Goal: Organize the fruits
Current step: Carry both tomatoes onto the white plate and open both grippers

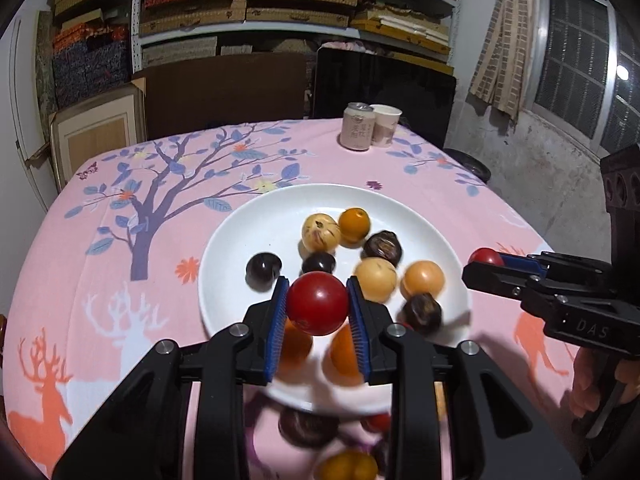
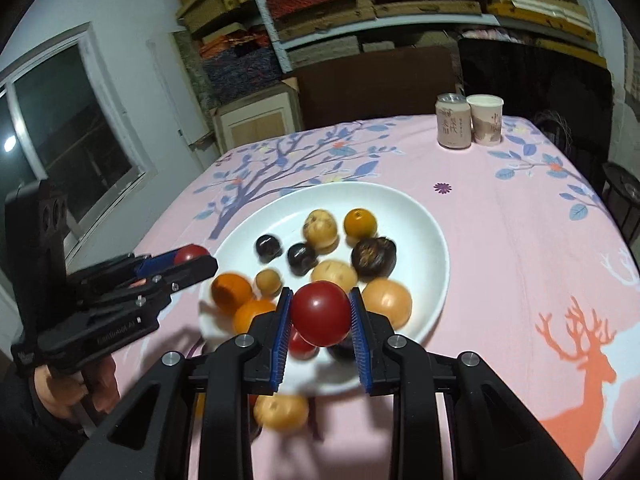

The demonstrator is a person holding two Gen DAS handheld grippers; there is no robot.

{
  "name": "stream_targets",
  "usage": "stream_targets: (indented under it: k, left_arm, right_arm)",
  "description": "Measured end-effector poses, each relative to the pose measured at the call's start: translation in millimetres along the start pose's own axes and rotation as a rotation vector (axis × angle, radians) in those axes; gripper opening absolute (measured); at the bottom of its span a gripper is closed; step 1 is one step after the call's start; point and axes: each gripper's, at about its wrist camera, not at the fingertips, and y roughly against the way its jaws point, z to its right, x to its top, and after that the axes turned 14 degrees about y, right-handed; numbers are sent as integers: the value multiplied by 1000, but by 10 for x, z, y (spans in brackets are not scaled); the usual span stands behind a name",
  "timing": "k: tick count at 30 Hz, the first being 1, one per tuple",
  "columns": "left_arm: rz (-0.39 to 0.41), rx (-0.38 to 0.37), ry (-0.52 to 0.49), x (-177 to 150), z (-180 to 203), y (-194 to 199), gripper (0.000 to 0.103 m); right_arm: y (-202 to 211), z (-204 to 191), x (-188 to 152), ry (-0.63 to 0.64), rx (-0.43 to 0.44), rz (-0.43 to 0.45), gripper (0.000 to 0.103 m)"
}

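Observation:
A white plate [image 1: 248, 240] on the pink tablecloth holds several fruits: orange, pale yellow and dark purple ones. My left gripper [image 1: 317, 304] is shut on a red fruit [image 1: 317, 303] above the plate's near rim. My right gripper [image 2: 320, 314] is shut on another red fruit [image 2: 320, 312] above the plate's near edge. The right gripper also shows in the left wrist view [image 1: 486, 262], at the plate's right side. The left gripper shows in the right wrist view [image 2: 192, 258], at the plate's left side. The plate also shows in the right wrist view [image 2: 420, 216].
More fruits lie on the cloth in front of the plate, among them a dark one [image 1: 308, 426] and a yellow one [image 2: 282, 412]. A can [image 1: 357, 126] and a paper cup [image 1: 385, 125] stand at the table's far side. Chairs and full shelves stand behind.

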Motion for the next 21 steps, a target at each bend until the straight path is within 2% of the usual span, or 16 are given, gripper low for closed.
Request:
stream_targets:
  k: [3, 7, 8, 9, 10, 11, 13, 17, 21]
  left_arm:
    - [-23, 36, 0, 134, -15, -296, 28]
    - [-50, 42, 25, 232, -86, -542, 29]
    - [-49, 43, 33, 243, -107, -569, 32]
    - [-47, 44, 40, 248, -126, -580, 39]
    - [-31, 47, 55, 255, -153, -558, 59]
    - [-6, 51, 66, 254, -174, -523, 73]
    - [44, 41, 78, 240, -199, -400, 78]
    - [58, 28, 72, 136, -193, -167, 78]
    - [67, 14, 43, -167, -164, 158, 81]
  right_arm:
    - [-285, 137, 156, -39, -11, -22, 28]
    - [-641, 239, 260, -54, -9, -57, 30]
    - [-693, 250, 256, -59, 3, -59, 32]
    - [-724, 259, 261, -63, 13, -59, 37]
    - [-727, 264, 259, -70, 16, -51, 47]
    - [-703, 269, 251, -72, 15, -35, 52]
    - [-628, 255, 221, -65, 3, -14, 53]
    - [-397, 249, 113, -81, 0, 15, 53]
    - [-92, 155, -152, -73, 7, 14, 53]
